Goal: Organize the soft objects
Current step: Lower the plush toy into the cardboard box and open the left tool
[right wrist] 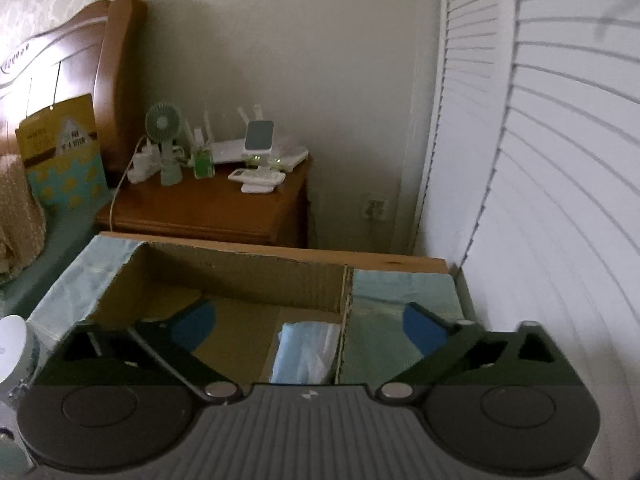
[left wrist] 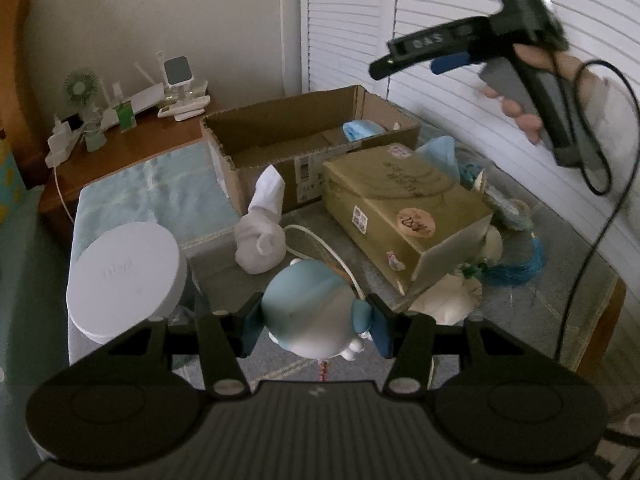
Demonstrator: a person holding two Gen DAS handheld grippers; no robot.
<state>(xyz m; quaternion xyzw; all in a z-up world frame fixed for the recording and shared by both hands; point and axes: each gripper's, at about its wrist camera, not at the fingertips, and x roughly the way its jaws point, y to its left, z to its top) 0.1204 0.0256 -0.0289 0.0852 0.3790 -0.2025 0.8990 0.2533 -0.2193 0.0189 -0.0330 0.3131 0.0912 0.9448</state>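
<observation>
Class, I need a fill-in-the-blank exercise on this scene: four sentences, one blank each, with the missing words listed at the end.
1. The left gripper is shut on a blue and white ____.
2. The jaws of the right gripper are ____ and hold nothing.
3. A light blue soft item lies inside the open ____ box.
4. On the nightstand stands a small green ____.

Missing words: plush toy; open; cardboard; fan

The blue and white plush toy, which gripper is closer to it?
Left. The left gripper is shut on the blue and white plush toy; the right gripper hangs open, away over the open cardboard box.
</observation>
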